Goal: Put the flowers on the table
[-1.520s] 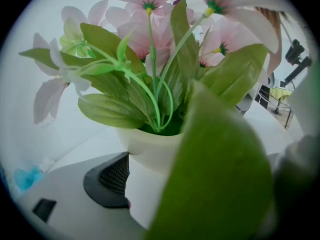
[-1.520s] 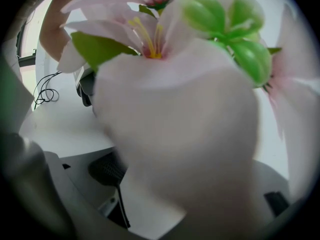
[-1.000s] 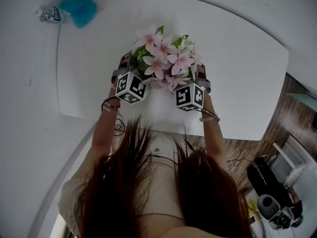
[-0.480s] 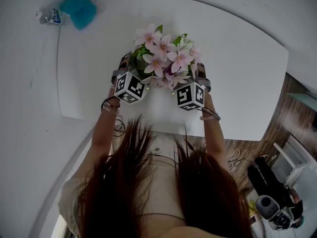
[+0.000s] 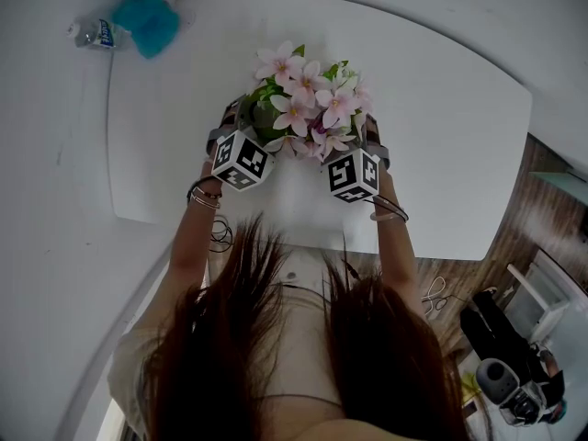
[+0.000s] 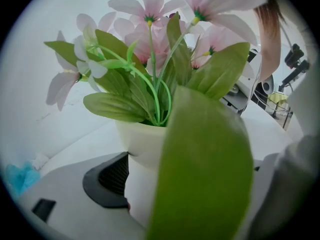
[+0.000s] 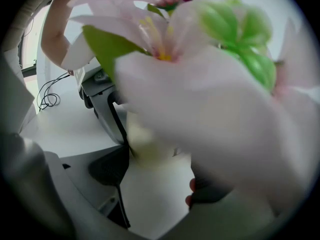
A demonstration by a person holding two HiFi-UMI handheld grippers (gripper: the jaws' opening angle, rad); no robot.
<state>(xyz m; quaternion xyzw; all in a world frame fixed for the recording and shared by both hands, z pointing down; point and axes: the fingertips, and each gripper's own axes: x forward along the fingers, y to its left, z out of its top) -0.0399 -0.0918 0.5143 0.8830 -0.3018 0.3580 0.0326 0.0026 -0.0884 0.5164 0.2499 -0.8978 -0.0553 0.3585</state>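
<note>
Pink artificial flowers (image 5: pixel 310 107) with green leaves stand in a small white pot (image 6: pixel 142 151), held above the white table (image 5: pixel 441 136) near its front edge. My left gripper (image 5: pixel 231 129) grips the pot from the left and my right gripper (image 5: pixel 370 141) from the right. In the left gripper view a black pad (image 6: pixel 107 179) presses on the pot's side; a big leaf (image 6: pixel 205 174) hides the other jaw. The right gripper view has the pot (image 7: pixel 150 144) between my two dark pads (image 7: pixel 112 166), with blurred petals (image 7: pixel 200 84) covering most of the picture.
A teal cloth (image 5: pixel 147 21) and a plastic bottle (image 5: pixel 92 33) lie at the table's far left corner. Wooden floor shows at the right, with scissors (image 5: pixel 434 294) and dark equipment (image 5: pixel 501 356) on it. A cable (image 5: pixel 220 237) hangs below the table's near edge.
Both grippers have carried the potted flowers a little farther out over the table. The grip on the pot looks the same.
</note>
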